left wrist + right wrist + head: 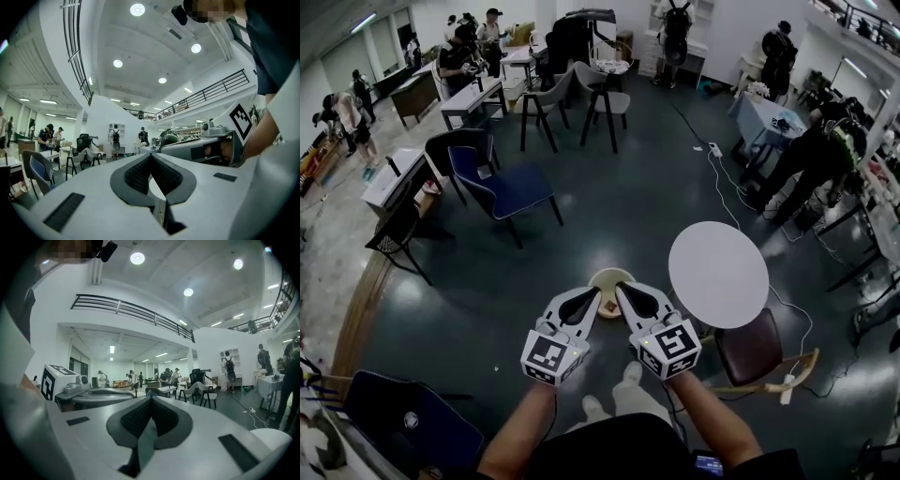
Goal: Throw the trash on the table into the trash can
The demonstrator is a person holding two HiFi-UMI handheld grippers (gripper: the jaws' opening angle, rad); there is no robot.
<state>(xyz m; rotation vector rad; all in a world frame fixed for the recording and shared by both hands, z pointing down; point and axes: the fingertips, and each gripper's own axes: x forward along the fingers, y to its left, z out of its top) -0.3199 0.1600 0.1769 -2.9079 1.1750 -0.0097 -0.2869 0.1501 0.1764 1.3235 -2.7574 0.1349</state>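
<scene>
**Left tongs (591, 296) and right tongs (623, 292), both closed, over bin**

Head view only: round cream bin (611, 277) on the dark glossy floor (628, 187), a reddish scrap (607, 305) inside it, just beside the round white counter (718, 274); both tong tips hang above its rim. The gripper views look level across the hall and miss the bin; each shows ribbed black pads (137, 174) meeting tip to tip in smooth grey shells.
</scene>
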